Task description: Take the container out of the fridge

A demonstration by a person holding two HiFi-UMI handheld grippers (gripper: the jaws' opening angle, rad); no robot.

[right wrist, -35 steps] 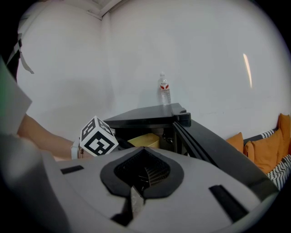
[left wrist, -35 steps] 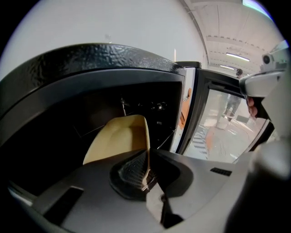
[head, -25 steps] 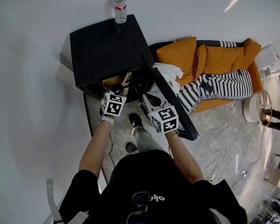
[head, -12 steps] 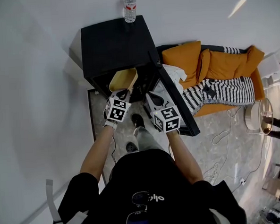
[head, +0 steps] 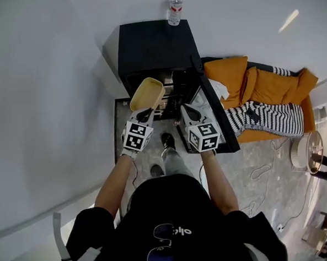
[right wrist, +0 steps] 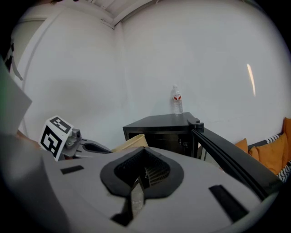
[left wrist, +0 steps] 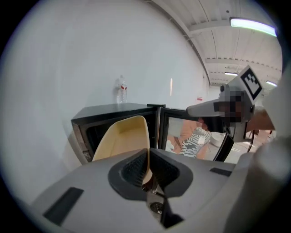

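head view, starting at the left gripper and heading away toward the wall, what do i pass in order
left gripper → container → fridge → bottle

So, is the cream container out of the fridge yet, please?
Out: the left gripper holds the container in front of the open fridge.
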